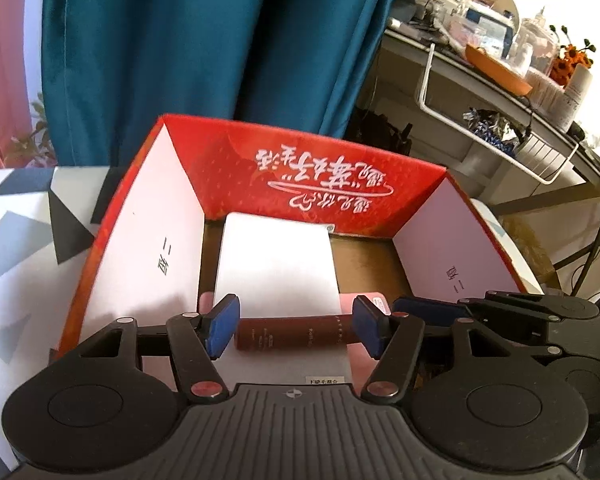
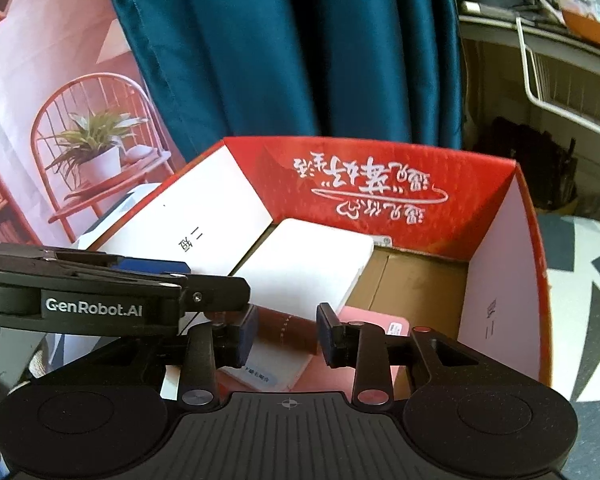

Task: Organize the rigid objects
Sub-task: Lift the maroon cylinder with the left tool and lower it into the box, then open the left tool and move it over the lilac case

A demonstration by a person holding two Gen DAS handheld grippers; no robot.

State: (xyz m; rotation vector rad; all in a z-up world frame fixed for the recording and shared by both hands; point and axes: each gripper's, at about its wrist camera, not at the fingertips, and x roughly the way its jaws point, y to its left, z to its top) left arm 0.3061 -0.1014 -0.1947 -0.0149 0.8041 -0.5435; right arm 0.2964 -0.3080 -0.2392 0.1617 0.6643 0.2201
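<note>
**Dark red tube lies crosswise in the red box**

In the left wrist view, the left gripper (image 1: pixel 296 328) sits low in the centre of the frame, its blue pads spread apart. A dark red cylindrical tube (image 1: pixel 290 334) lies between them with its long axis running left to right across the frame; whether the pads touch its ends cannot be told. The tube rests on a pale flat box (image 1: pixel 284 368) inside the red cardboard box (image 1: pixel 320 168), just below a white flat box (image 1: pixel 276 260).

In the right wrist view, the right gripper (image 2: pixel 286 334) is released, low centre; there the tube (image 2: pixel 288 332) slants from upper left to lower right. A pink item (image 2: pixel 376 328) lies beside it.
</note>
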